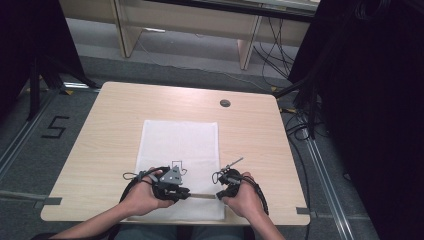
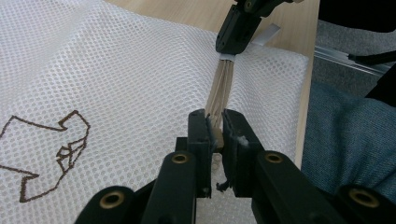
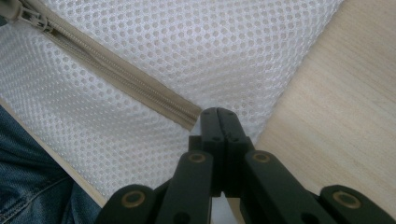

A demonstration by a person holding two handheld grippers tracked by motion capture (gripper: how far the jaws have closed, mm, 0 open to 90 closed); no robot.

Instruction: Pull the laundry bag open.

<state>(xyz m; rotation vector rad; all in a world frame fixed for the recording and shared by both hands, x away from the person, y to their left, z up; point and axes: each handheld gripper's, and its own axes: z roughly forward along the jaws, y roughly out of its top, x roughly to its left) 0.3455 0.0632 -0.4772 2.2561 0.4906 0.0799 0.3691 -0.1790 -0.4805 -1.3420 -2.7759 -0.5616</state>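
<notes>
The beige zipper (image 2: 223, 86) ran straight between the two tongs, along the near edge of the white mesh laundry bag (image 1: 180, 140). The left gripper (image 2: 215, 128) was clamped on the slider end, and the right gripper (image 3: 220, 116) pinched the bag's end, jaws together. The bag lay flat on a wooden table (image 1: 260, 125).

A white mesh bag (image 1: 180, 150) (brown line drawing, beige zipper (image 3: 121, 74)) lies on a pale wood-grain table (image 1: 100, 130).

Even soft light; blurred close foregrounds
</notes>
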